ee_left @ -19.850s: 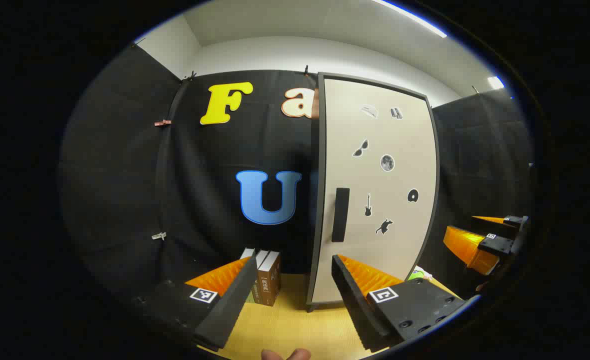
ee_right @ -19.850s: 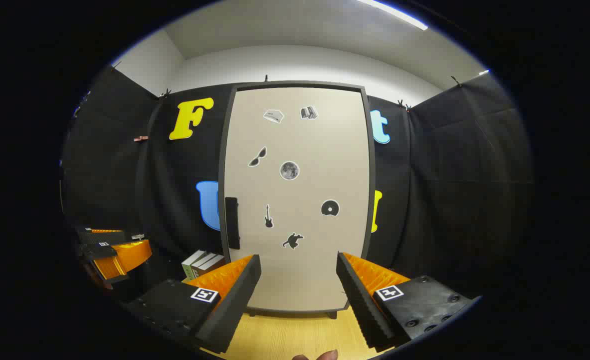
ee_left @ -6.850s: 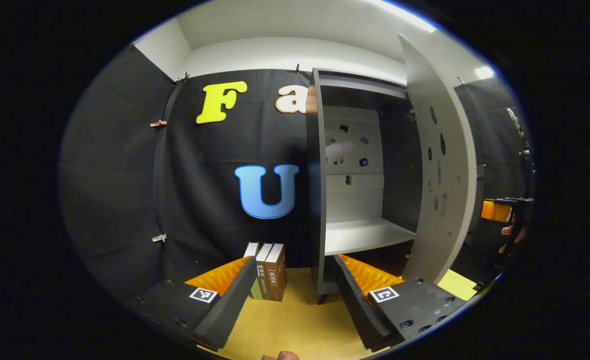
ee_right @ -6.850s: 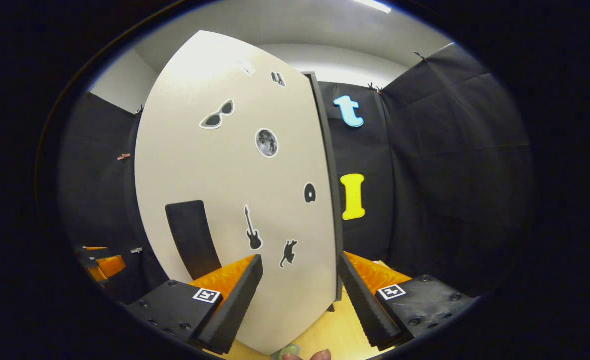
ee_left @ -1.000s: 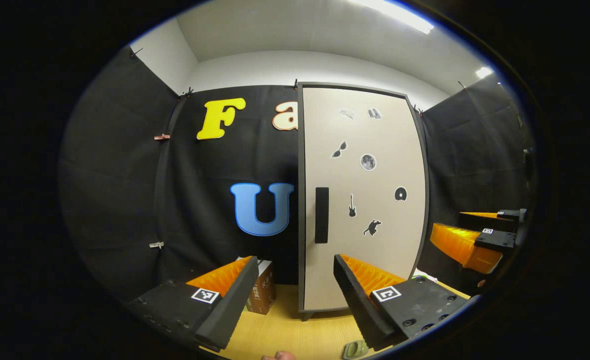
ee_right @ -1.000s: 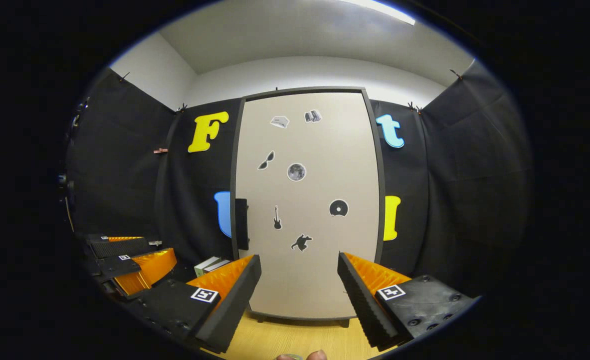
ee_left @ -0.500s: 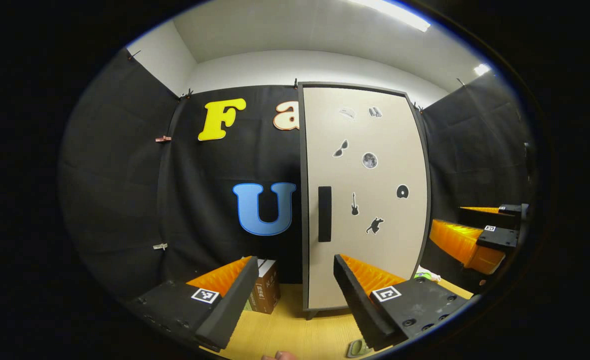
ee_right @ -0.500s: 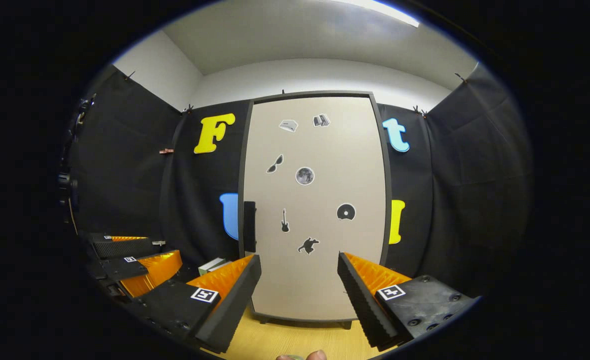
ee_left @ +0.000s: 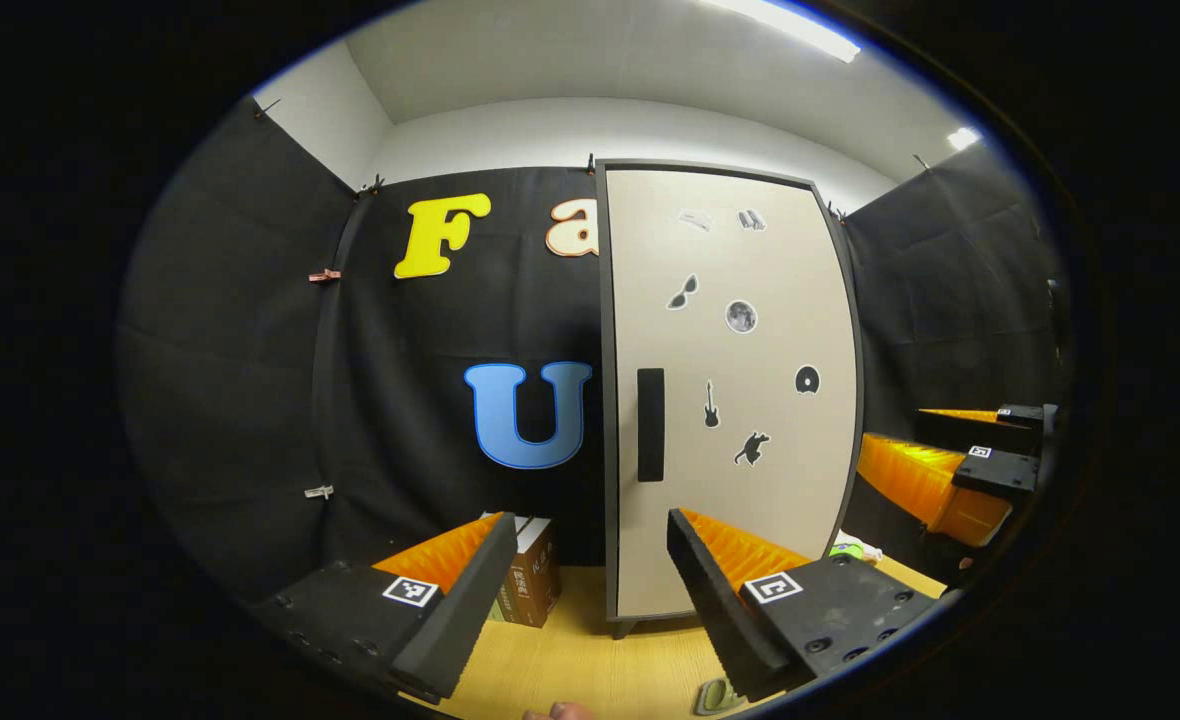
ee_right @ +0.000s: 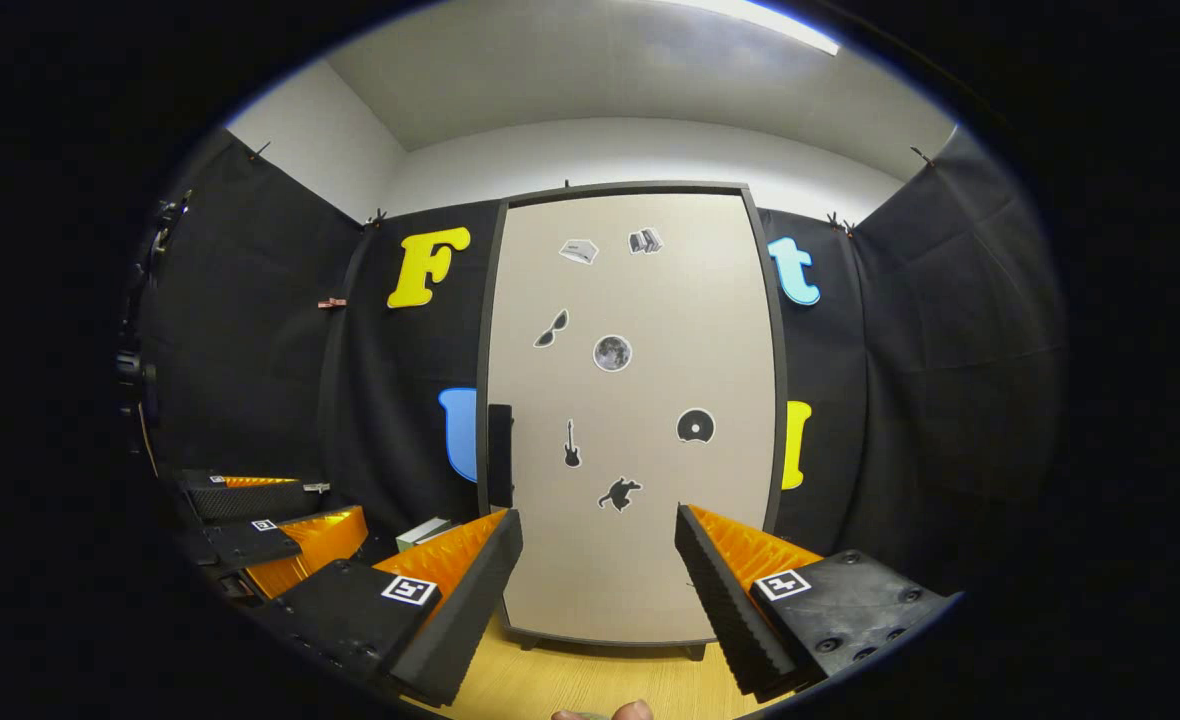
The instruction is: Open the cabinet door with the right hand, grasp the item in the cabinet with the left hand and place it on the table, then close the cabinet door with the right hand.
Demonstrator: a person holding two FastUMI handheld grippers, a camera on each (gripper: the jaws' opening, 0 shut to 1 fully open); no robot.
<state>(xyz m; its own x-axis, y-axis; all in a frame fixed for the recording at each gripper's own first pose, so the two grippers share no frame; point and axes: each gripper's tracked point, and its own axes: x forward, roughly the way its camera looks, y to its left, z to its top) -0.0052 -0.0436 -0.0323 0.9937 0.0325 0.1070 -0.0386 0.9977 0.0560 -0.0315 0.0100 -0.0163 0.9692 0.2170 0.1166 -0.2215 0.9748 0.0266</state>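
Both sets of jaws stand released with nothing between them. The left gripper (ee_left: 582, 580) is held level over the pale wooden bench (ee_left: 590, 660), aimed at the handle side of the tall beige cabinet door (ee_left: 740, 480) — shut, flush in its dark frame, its black vertical handle (ee_left: 650, 424) at the left edge. A small green item (ee_left: 716, 694) lies on the bench at its near edge, just beside the left gripper's right finger. The right gripper (ee_right: 598, 575) is level too, facing the door squarely. Brown upright books (ee_left: 533, 580) stand left of the cabinet.
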